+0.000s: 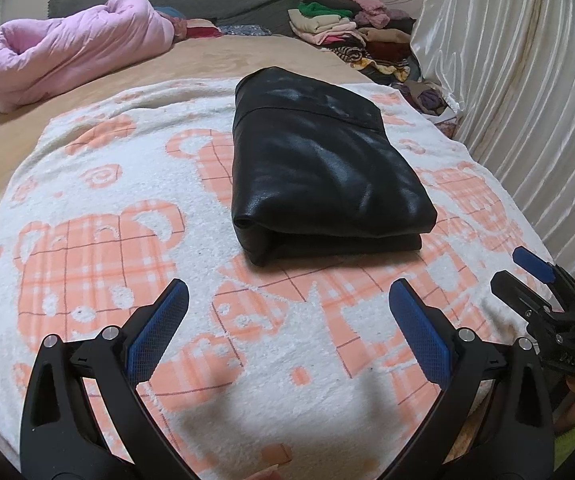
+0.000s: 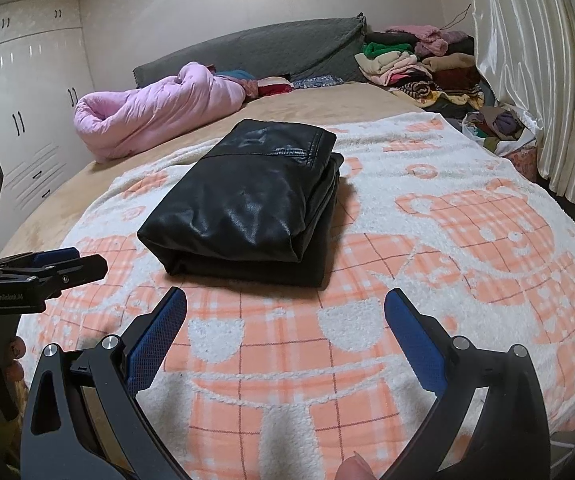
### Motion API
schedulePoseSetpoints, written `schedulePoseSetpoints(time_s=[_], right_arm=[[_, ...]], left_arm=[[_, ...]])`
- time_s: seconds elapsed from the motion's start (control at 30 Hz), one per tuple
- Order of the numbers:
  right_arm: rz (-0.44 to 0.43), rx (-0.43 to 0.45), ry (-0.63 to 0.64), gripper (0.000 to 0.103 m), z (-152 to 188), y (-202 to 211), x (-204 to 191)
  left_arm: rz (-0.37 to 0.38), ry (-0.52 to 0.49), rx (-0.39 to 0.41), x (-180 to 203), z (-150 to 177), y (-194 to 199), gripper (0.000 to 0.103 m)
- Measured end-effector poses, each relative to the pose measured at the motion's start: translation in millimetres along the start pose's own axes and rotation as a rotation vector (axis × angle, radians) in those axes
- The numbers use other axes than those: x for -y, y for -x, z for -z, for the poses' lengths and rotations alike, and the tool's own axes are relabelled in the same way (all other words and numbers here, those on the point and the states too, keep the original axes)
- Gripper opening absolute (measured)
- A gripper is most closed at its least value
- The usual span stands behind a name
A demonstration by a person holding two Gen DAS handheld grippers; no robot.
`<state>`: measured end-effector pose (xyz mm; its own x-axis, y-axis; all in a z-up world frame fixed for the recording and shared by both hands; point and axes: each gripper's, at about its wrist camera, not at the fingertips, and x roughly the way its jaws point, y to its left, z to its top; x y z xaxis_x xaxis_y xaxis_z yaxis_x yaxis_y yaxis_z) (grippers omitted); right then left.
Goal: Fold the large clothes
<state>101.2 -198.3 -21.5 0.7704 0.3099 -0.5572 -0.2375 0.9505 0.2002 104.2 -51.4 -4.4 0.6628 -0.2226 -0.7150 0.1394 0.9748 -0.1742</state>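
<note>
My left claw (image 1: 287,304) and right claw (image 2: 285,312) hang wide and empty, short of the folded jacket (image 1: 319,176) on the blanket (image 1: 107,208).

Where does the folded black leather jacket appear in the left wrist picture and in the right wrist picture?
Left wrist view: the folded black leather jacket lies just right of centre, on the bear-print blanket.
Right wrist view: the jacket lies just left of centre, on the same blanket.
Shared landmark: the pink quilt, rolled up behind the jacket to its left.
</note>
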Motion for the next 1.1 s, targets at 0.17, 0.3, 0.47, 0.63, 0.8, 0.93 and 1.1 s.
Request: schedulePoseSetpoints(time_s=[0.17, 0.3, 0.47, 0.63, 0.8, 0.93, 1.1], right_arm=[[0.002, 0.005, -0.003, 0.099, 0.2, 0.3, 0.6], [0.006, 0.005, -0.002, 0.099, 0.2, 0.5, 0.3], [0.008, 0.007, -0.001, 0.099, 0.1, 0.7, 0.4], [0.012, 0.01, -0.001, 0.099, -0.3, 1.8, 0.4], [0.014, 0.011, -0.002, 0.099, -0.3, 2.2, 0.0], [0.015, 0.01, -0.002, 0.099, -0.2, 2.1, -0.3], [0.014, 0.012, -0.001, 0.099, -0.5, 2.3, 0.2]], left_arm=[[-0.015, 0.004, -0.004, -1.7, -0.2, -0.4, 0.094], [-0.015, 0.002, -0.002, -1.8, -0.2, -0.2, 0.094], [-0.013, 0.002, 0.0, -2.2, 0.0, 0.0, 0.094], [-0.015, 0.0, 0.001, -2.0, -0.6, 0.5, 0.094], [-0.015, 0.0, 0.0, -1.9, -0.4, 0.3, 0.094], [-0.016, 0.001, 0.0, -2.1, -0.6, 0.3, 0.094], [-0.016, 0.002, 0.0, -2.2, -0.8, 0.9, 0.094]])
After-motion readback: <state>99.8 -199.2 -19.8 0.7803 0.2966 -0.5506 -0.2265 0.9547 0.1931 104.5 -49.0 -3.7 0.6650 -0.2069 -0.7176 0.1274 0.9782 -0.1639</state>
